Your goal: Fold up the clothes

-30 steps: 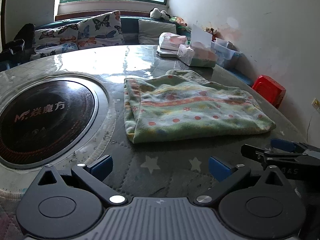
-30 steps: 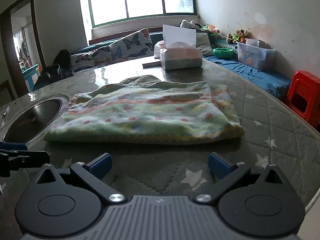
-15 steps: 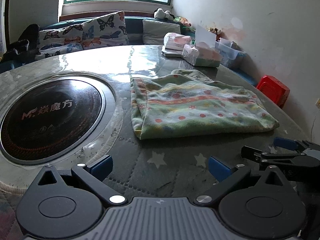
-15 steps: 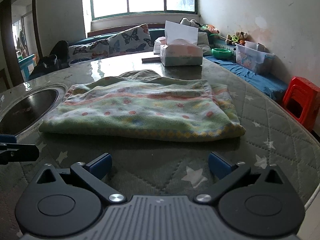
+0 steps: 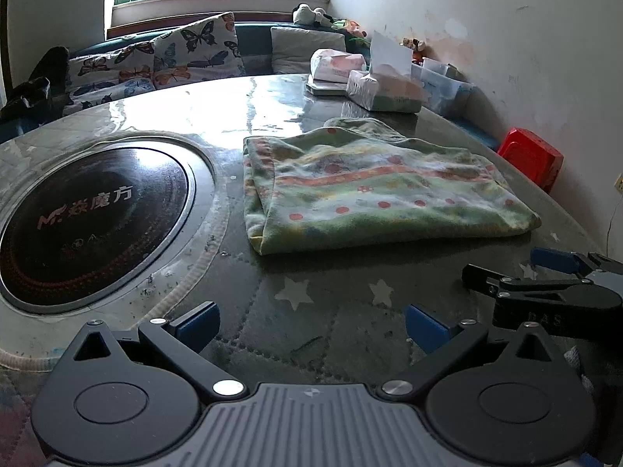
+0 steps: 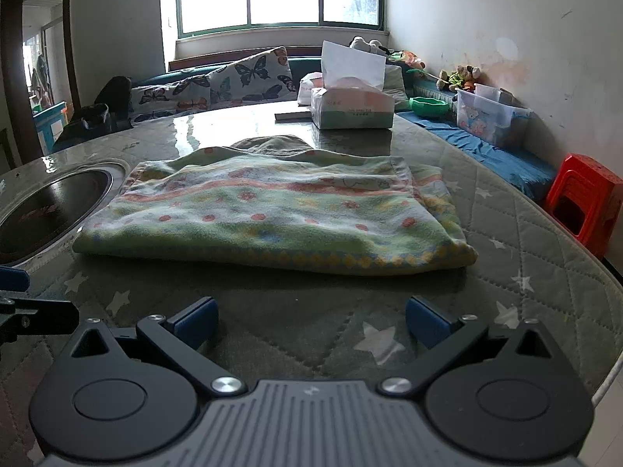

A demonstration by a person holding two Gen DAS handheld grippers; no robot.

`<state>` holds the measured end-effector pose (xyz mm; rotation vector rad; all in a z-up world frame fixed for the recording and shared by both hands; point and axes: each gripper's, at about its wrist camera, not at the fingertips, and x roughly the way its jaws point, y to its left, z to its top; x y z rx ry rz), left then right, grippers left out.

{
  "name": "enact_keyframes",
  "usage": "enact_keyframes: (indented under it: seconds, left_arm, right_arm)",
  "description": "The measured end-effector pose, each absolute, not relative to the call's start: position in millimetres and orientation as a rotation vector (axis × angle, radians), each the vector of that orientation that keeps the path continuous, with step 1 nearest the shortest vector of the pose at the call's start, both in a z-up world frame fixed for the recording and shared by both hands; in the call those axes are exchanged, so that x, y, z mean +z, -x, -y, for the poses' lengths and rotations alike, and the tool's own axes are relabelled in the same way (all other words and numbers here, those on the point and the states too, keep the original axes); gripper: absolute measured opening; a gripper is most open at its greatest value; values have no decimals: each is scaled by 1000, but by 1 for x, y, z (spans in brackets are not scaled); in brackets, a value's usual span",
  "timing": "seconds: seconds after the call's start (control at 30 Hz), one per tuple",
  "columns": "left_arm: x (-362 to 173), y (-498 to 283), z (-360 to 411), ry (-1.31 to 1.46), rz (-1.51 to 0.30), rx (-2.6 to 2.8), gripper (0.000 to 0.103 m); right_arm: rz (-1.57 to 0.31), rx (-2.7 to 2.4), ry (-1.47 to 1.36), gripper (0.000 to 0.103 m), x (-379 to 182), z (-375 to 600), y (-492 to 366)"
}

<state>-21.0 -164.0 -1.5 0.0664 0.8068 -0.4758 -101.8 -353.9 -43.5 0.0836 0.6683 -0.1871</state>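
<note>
The green patterned cloth (image 5: 373, 190) lies folded into a thick, several-layered rectangle on the quilted, star-printed surface (image 5: 335, 299), with a rounded flap of the same fabric poking out from its far edge, toward the tissue box (image 6: 352, 107). Over the last second the cloth itself has not shifted or changed shape; what changes is the view of it, which slides back a little in both cameras, so that more bare surface now shows between the cloth's near edge and each pair of tongs. The left tongs (image 5: 311, 325) stand wide apart and hold nothing, short of the cloth's near left corner, with the round black cooktop (image 5: 91, 220) set into the surface on that side of the cloth. The right tongs (image 6: 311, 321) are likewise spread wide and empty, short of the cloth's near long edge (the one with the yellow diamond border), and both are well clear of the fabric. Read together, the release and the easing away suggest that this fold is finished and the piece is being left as it lies. Whether one more fold is meant cannot be told; if so, the stray flap at the far side looks like the untidy part to tuck.
</note>
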Motion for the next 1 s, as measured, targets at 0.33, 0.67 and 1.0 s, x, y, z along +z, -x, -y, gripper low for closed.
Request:
enact_keyframes:
  seconds: [0.33,0.67,1.0]
  left_arm:
    - [-3,25,168,-80,-823,-471,103]
    - [-4,26,168,-92,-841,-460,103]
    - [-3,28,167,-97,-846,-451,103]
  right_arm:
    - [-670,-193,-82,103,-43,353,102]
    - [-668,-201,-77,103,-44,352,102]
    - [-666,-207,-79,103,-44,351,103]
